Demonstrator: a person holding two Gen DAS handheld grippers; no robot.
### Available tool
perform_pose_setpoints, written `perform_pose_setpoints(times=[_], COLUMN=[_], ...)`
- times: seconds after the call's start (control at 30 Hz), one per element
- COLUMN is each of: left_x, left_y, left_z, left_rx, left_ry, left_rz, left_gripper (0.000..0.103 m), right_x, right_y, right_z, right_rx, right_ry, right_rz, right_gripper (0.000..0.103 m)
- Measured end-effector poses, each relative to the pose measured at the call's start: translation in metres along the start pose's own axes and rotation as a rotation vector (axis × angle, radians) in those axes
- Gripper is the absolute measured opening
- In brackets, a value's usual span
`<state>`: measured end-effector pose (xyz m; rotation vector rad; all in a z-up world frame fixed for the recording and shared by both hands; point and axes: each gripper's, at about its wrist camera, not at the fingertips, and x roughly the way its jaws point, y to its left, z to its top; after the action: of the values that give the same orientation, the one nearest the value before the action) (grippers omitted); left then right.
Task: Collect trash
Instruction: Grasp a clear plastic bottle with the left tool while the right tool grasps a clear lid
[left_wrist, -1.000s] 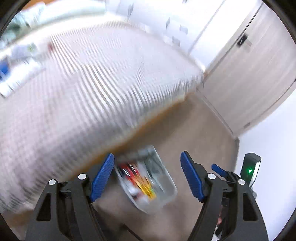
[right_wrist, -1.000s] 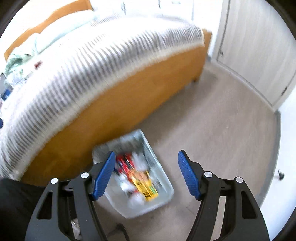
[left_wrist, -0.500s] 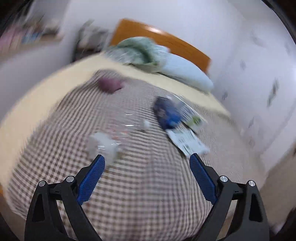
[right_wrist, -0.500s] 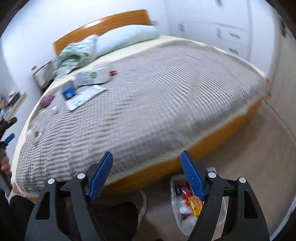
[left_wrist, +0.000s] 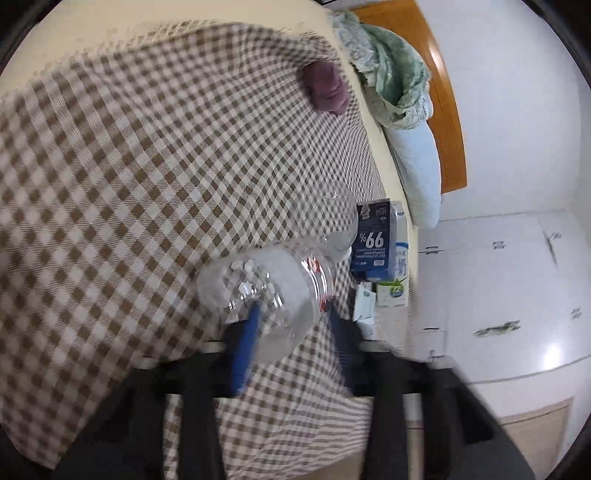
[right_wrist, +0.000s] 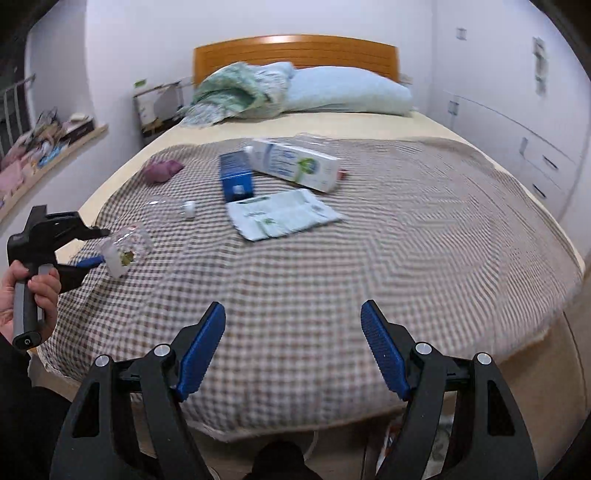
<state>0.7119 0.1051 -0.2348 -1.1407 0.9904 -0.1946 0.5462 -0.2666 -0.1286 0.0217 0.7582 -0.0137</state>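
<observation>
The left gripper has just been closing its jaws, and now they press on a clear plastic bottle, held above the near corner of the checked blanket. The right gripper stands wide and empty over the blanket's near edge. A white carton lies farther up the bed.

Illumination: even, diffuse indoor light, moderately bright; shadows are soft and faint. Glare: a bright reflection on the orange wooden headboard and a white hotspot on the glossy white cabinet front. Both views show strong fisheye curvature with dark corner vignetting. Motion blur smears the left claw, clear plastic bottle and brown-checked bed cover.
</observation>
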Motion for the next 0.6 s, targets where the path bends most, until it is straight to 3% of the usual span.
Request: perform_pose_setpoints(times=[0.07,0.17,0.3,0.37,0.47,0.6], left_x=[-0.018,-0.073,-0.116,-0.12,-0.112,-0.114], left_y=[-0.005,-0.028,-0.042,-0.039,-0.03,-0.032], left_z=[0.008,0.016,0.023,0.027,0.039,0.051], left_rx=[-0.004,0.113,0.249,0.263,0.218,0.235], left_ry=[-0.065,-0.247,-0.432,-0.452,-0.405,-0.415], left_rz=[-0.062,-0.114,-0.033,-0.003,-0.031,-0.014], left_gripper=[0.0,0.0,0.0,0.0,0.0,0.0], right_x=[0.014,0.032,0.078,0.107,0.151,0.194], right_y=[0.023,0.053,0.114,0.148,0.202,0.241], right_z=[0.017,0.039,0.076,0.094,0.11,0.126], right_rx=[-0.047,-0.104,-0.21,-0.255,-0.325,-0.356], right_ry=[-0.002,-0.002,0.016,0.048,0.088,0.112], right_rz=[0.005,0.022,0.072,0.098,0.119,0.052], right_gripper=[0.073,0.073,0.073,0.073,0.073,0.073])
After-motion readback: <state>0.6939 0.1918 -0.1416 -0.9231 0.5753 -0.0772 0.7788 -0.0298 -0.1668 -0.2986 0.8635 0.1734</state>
